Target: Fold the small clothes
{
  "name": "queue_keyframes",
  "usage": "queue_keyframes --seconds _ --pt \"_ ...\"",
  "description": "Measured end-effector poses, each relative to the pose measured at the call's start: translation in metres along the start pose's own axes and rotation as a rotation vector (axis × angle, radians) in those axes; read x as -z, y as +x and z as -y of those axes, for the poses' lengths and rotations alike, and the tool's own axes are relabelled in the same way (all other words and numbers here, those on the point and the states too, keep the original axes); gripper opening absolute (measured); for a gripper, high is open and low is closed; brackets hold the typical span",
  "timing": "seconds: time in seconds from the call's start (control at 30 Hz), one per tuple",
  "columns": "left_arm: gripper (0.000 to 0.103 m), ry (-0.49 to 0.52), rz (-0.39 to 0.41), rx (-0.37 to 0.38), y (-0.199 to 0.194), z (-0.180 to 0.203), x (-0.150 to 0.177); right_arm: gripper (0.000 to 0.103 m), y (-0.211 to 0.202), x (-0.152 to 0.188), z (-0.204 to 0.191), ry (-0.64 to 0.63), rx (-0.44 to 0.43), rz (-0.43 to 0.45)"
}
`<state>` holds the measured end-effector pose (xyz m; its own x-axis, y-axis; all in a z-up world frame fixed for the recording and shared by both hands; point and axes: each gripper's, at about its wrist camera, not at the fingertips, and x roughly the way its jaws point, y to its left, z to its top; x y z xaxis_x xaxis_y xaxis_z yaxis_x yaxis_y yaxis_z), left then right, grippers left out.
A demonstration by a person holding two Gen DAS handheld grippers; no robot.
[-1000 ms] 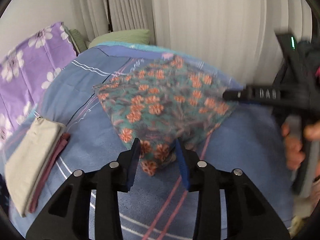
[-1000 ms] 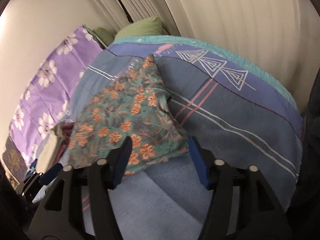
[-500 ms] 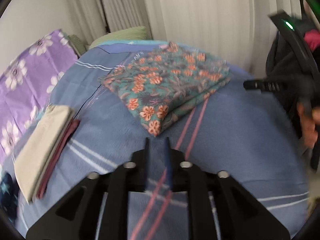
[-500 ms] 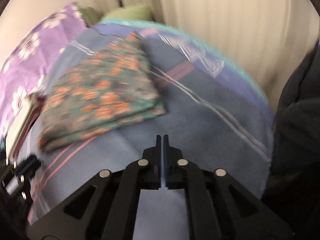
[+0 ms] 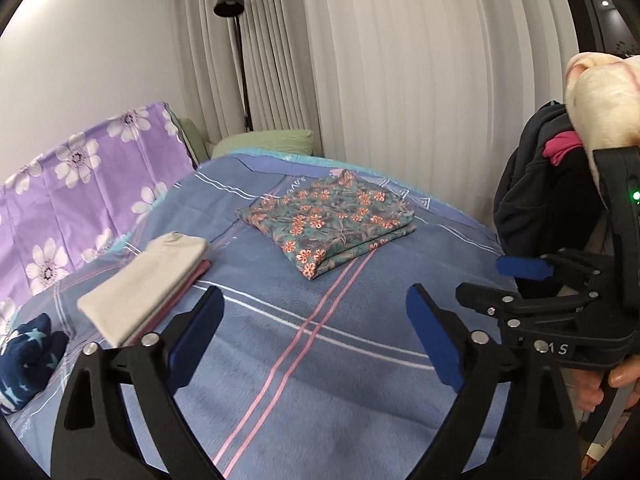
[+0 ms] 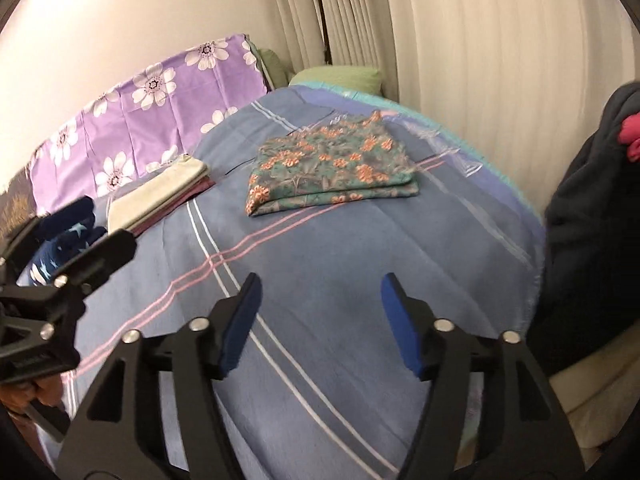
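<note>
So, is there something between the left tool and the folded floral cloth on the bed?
Nothing visible. Only bare blue blanket lies between the open left tool and the floral cloth. The beige folded pile sits off to the left, apart from that path.

A home bedroom: blanket-covered bed (image 5: 320, 360), green pillow (image 5: 276, 140), floor lamp (image 5: 232, 0), pleated curtains (image 5: 400, 80).

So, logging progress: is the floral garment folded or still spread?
Folded: the floral garment lies as a compact rectangle with stacked layered edges on the blue blanket.
</note>
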<state>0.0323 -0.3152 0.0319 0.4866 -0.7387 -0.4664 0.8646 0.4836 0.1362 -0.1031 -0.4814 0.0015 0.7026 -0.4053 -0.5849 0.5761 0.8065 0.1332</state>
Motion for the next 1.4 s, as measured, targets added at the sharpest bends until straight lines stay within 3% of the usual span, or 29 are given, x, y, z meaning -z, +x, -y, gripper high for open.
queue_keyframes --seconds 0.13,0.43,0.67,1.4 --pt "0.1 -0.021 0.021 -0.004 -0.021 -0.001 0.005 0.077 -0.025 0.005 -0.004 0.008 0.026 0.027" --pt "0.101 -0.023 0.01 0.014 -0.05 0.006 0.026 0.082 -0.059 0.022 -0.019 -0.022 0.077 0.036" --pt "0.101 -0.019 0.063 0.005 -0.082 -0.001 0.03 0.086 -0.077 0.021 -0.033 -0.035 0.083 0.068" --pt "0.101 -0.062 0.074 0.0 -0.109 -0.012 0.039 0.09 -0.089 0.028 -0.048 -0.064 0.082 0.085"
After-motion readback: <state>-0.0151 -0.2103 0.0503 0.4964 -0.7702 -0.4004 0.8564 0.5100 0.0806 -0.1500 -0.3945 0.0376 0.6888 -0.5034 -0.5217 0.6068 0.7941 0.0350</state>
